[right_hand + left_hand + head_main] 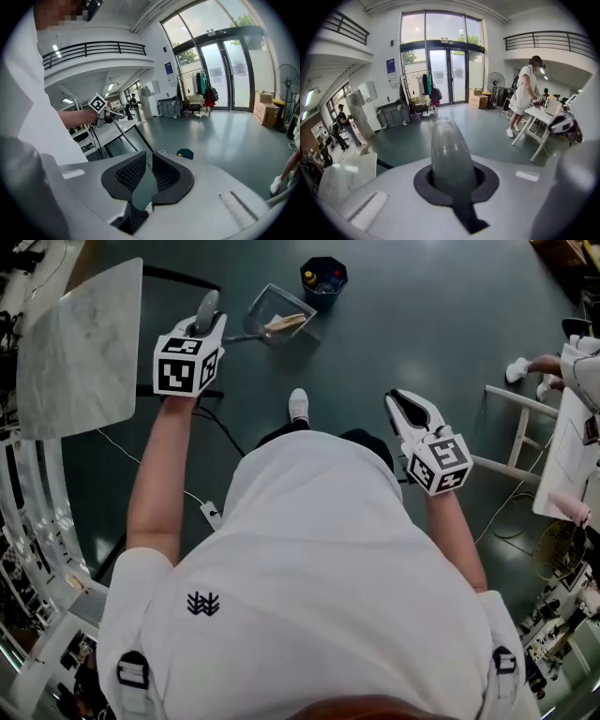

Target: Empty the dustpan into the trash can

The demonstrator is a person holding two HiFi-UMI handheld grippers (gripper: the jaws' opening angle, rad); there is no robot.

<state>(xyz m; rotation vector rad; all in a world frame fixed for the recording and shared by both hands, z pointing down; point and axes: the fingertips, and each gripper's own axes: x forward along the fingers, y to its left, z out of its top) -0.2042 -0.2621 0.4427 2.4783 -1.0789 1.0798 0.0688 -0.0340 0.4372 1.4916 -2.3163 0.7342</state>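
Note:
A clear dustpan (278,317) holding pale scraps hangs low over the dark floor, just left of the dark blue trash can (323,279), which has small yellow and red items inside. A thin rod joins the pan to its grey handle (206,307), and my left gripper (202,322) is shut on that handle. In the left gripper view the rounded handle (450,154) stands up between the jaws. My right gripper (410,409) is held back beside my body, shut and empty. The right gripper view shows the trash can (184,153) beyond the right gripper (149,157), and the left gripper (97,104) held out at left.
A marble tabletop (80,343) stands at the left, close to my left arm. A white table frame (520,427) and another person (562,367) are at the right. My shoe (298,406) is on the floor below the dustpan. Cables (211,418) lie on the floor.

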